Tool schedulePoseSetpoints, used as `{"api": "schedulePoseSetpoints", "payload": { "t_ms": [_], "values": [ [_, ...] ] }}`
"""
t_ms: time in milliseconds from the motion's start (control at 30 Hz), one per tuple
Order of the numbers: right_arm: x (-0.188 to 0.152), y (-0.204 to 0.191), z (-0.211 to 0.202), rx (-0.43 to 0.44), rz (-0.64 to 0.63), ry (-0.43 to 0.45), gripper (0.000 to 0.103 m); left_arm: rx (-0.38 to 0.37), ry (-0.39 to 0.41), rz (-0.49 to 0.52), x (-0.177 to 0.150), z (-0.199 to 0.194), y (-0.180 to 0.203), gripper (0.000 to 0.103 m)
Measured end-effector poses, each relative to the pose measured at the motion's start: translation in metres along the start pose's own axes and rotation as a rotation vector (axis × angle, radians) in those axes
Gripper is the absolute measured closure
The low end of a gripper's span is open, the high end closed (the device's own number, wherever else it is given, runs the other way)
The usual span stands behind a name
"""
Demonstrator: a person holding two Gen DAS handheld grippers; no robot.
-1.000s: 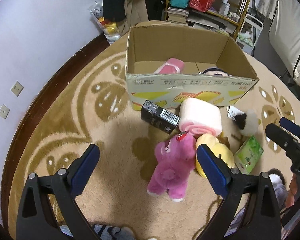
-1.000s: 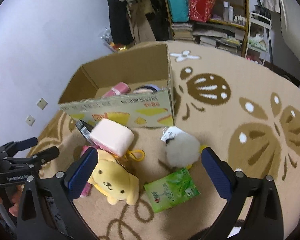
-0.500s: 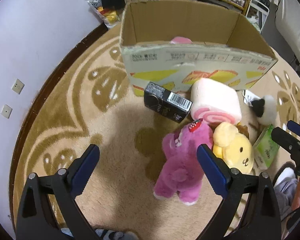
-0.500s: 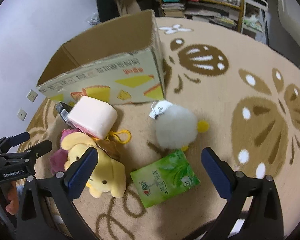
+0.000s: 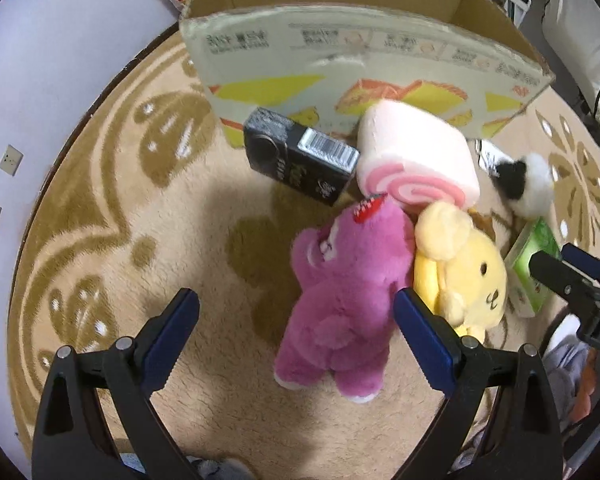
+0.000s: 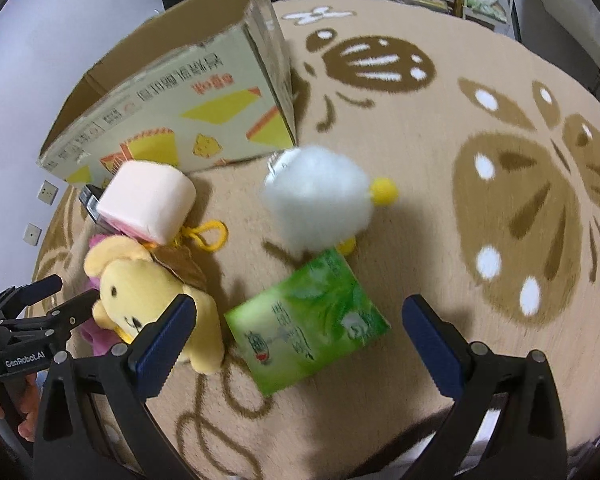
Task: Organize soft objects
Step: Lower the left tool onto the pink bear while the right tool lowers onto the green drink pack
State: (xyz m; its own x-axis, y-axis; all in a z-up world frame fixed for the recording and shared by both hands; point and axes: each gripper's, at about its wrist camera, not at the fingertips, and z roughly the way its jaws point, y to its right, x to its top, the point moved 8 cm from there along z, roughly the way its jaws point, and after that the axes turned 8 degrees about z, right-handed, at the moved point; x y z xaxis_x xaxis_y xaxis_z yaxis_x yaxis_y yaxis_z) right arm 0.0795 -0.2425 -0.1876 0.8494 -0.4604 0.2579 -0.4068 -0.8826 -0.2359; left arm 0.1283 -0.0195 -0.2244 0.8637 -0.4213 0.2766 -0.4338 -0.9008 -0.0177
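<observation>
**Both grippers spread above a pile of plush toys on the carpet**

The left gripper (image 5: 296, 320) hangs with its blue-padded fingers spread wide, empty, over the purple-pink plush bear (image 5: 348, 292) that lies face down on the beige carpet with brown floral pattern (image 5: 112, 208). The bear's body sits between the fingers in the left wrist view, its side next to the right pad. Touching the bear on its right is the yellow plush dog (image 5: 464, 276), and above both rests the pink-and-white swirl roll cushion (image 5: 416, 160), which leans against a black rectangular box with a barcode (image 5: 300, 160). Behind them stands the open cardboard box with yellow printed graphics (image 5: 340, 64).

The right gripper (image 6: 300, 332) is likewise spread wide and holds nothing. Between its fingers lies a green tissue packet (image 6: 308, 324), just beside the yellow dog (image 6: 148, 292). A fluffy white plush with yellow feet (image 6: 320, 200) sits just beyond the packet, near the cardboard box's corner (image 6: 276, 92).
</observation>
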Motion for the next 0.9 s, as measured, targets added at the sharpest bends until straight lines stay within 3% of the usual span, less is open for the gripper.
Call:
{"api": "schedulePoseSetpoints", "payload": {
  "t_ms": [233, 533, 633, 900],
  "values": [
    [-0.004, 0.009, -0.002, -0.003, 0.044, -0.017, 0.001, 0.024, -0.03, 0.038, -0.008, 0.009, 0.008, 0.006],
    [-0.013, -0.003, 0.006, -0.035, -0.026, -0.054, 0.001, 0.035, -0.033, 0.042, -0.007, 0.011, 0.008, 0.006],
    [-0.014, -0.004, 0.011, -0.053, -0.039, -0.066, 0.011, 0.039, -0.017, 0.047, -0.003, 0.012, 0.009, 0.006],
    [-0.015, -0.006, 0.019, -0.063, -0.053, -0.083, 0.011, 0.027, -0.027, 0.051, 0.003, 0.02, 0.015, 0.006]
  ]
}}
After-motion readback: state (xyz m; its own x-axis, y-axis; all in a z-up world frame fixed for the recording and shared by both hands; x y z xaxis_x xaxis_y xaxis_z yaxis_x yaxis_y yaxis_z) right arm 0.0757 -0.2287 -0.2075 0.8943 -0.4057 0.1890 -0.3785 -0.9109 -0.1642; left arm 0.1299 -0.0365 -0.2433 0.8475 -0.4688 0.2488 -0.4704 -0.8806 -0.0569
